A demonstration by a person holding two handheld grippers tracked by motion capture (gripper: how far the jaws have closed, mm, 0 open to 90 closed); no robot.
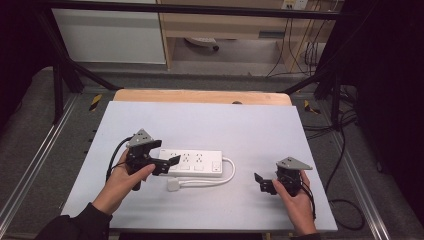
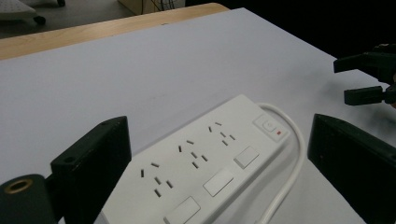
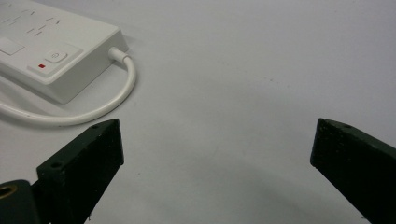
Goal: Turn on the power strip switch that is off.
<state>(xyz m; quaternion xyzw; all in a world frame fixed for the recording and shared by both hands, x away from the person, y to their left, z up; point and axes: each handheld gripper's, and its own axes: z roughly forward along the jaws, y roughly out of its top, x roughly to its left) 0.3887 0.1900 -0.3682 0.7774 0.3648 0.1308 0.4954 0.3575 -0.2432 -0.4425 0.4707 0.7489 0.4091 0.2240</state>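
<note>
At about eight o'clock on the grey board (image 1: 150,120), the left gripper (image 1: 170,161) has its jaws spread wide around the near end of the white power strip (image 1: 195,163), one on each side, neither one pressing on the casing as far as the left gripper view lets me judge. It grips nothing yet. If the jaws close from here they may catch only the very end of the strip, so a lift could make the long body droop and twist out, or the end could skid along the smooth board.

The strip lies near the board's centre, its switch end pointing toward three o'clock. From that end the white cable (image 1: 227,172) loops back toward six o'clock and ends in the plug (image 1: 173,185) just below the strip. That loop could snag a jaw or drag the plug when the strip moves.

At roughly four o'clock, the right gripper (image 1: 260,183) hovers well apart from the strip, jaws wide open and empty, facing the switch end. Coming in low, it could ride over the cable and shove the strip.
</note>
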